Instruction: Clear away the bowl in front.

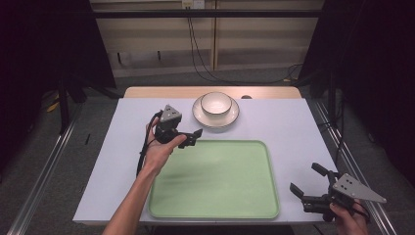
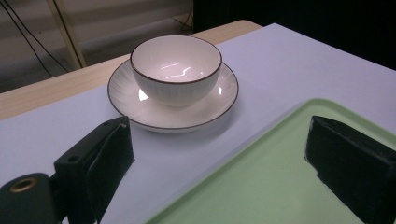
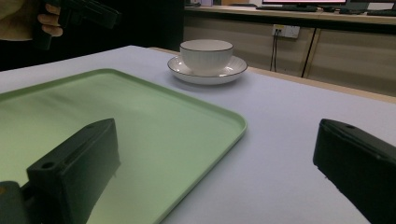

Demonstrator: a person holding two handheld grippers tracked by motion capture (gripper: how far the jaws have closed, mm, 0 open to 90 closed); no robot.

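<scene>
Bowl [image 2: 175,67], round glazed ribbed, sits on saucer [image 2: 140,100].

bowl [image 2: 176,70]: glossy ceramic | saucer [image 2: 140,100]: glossy ceramic | tray [image 1: 215,181]: smooth matt plastic

A pale table top [image 1: 293,122] sits mid-frame on grey floor [image 1: 44,161]. Beige wall panels [image 1: 156,39] run along the top, with a socket [image 1: 192,4] and black cables [image 1: 198,54] hanging down. Dark curtains [image 1: 44,44] fill the upper corners, metal rails [image 1: 39,181] at both sides
</scene>
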